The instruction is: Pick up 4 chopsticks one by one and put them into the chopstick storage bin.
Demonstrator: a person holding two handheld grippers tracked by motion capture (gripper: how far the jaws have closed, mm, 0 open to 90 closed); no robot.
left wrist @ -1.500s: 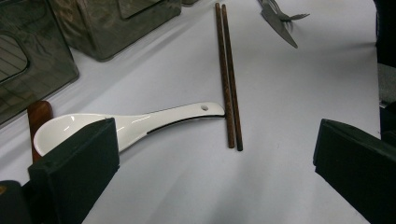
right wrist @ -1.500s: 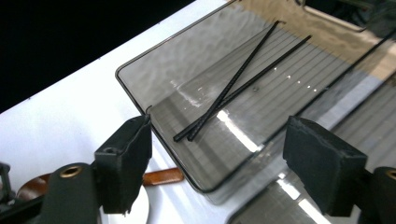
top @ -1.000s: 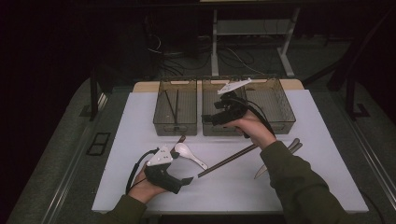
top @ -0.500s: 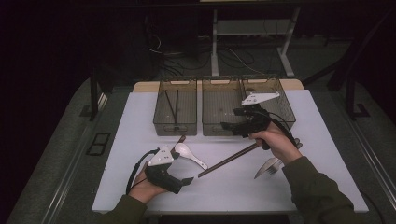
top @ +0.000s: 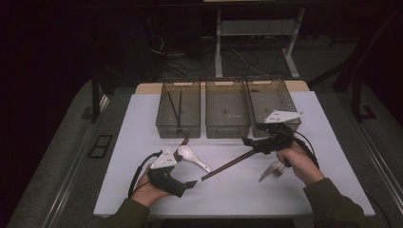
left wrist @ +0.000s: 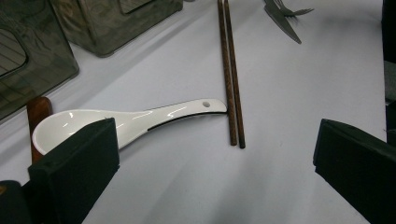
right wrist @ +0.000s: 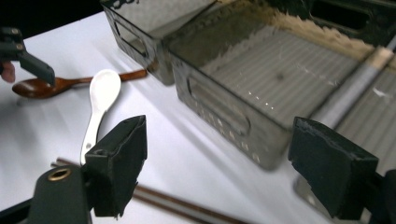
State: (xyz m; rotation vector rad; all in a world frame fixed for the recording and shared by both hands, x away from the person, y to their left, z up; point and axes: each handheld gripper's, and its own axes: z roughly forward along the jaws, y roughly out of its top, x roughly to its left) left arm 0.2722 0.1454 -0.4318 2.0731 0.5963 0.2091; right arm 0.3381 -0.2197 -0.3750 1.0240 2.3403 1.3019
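A white ceramic spoon lies on the white table beside a pair of dark chopsticks. My left gripper rests low near the front edge, open and empty, with the spoon just ahead of its left jaw. My right gripper hovers in front of the bins above the far end of the chopsticks, open and holding nothing. A metal fork lies by the right hand.
Three clear bins stand in a row at the back: the left bin holds two chopsticks, the middle bin and the right bin are beside it. A wooden spoon lies behind the white one.
My right gripper has come away from above the middle bin, moving right, toward me and lower, to the table in front of the right bin. The left gripper has stayed still.
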